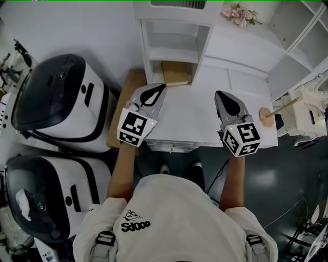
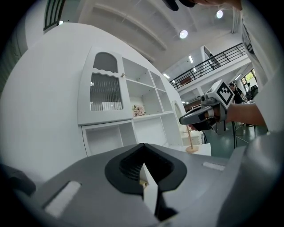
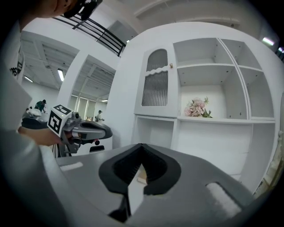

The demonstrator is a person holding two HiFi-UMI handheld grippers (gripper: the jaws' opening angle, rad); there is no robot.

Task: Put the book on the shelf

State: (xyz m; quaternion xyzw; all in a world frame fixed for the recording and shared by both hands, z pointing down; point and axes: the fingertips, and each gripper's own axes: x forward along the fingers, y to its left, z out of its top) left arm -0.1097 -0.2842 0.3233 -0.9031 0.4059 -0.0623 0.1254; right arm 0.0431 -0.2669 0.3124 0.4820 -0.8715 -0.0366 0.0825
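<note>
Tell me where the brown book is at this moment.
In the head view, the brown book lies flat at upper centre, in the bottom opening of the white shelf unit, just beyond the tip of the left claw.

- Shelf (image 1: 174,36): plain white.
- Book (image 1: 175,72): tan-brown.
- Left gripper (image 1: 163,87) and right gripper (image 1: 217,94): grey bodies, black round the jaws.
- Square markers (image 1: 134,128): black on white.
- Flowers (image 1: 240,14): pale pink.
- Sweatshirt (image 1: 174,215): cream with black print.
- Machines (image 1: 61,97): white shells, black tops.
- Floor (image 1: 287,179): dark grey-green.
</note>
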